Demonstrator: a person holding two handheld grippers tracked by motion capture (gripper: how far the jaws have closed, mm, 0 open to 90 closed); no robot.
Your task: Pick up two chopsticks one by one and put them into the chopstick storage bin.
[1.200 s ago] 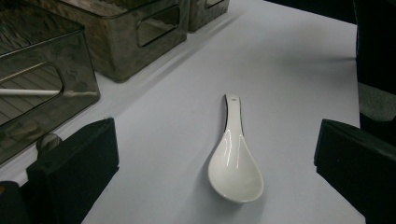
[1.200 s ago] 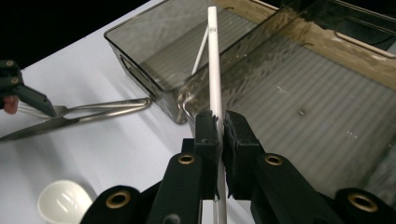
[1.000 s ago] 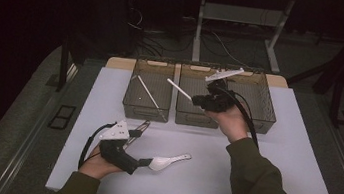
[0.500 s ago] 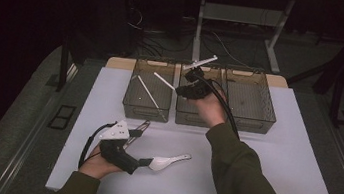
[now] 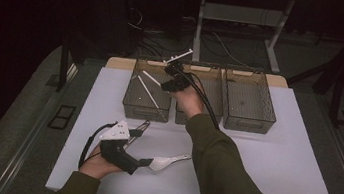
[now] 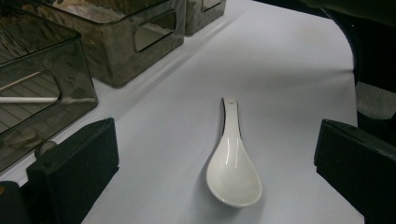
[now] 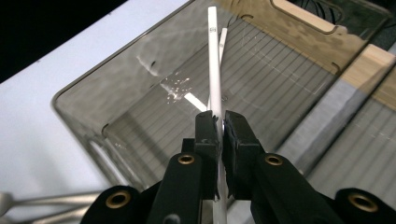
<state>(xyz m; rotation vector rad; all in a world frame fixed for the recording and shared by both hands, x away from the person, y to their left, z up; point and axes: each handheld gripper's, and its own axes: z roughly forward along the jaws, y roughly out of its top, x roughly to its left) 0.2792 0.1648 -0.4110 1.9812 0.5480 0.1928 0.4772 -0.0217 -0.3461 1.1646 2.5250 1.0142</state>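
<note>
Now, right gripper (image 7: 219, 126): clamped on a white chopstick (image 7: 214, 56) over the left bin (image 5: 131, 103).
Left gripper (image 6: 215, 158): jaws spread, white ceramic spoon (image 6: 233, 175) between, open tabletop toward 12 o'clock.

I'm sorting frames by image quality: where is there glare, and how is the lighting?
High view: dark surroundings, only the white mat is lit. Left gripper view: a soft highlight on the spoon, sharp focus. Right gripper view: bright speckled glare on the bin wall beside the white stick.
</note>
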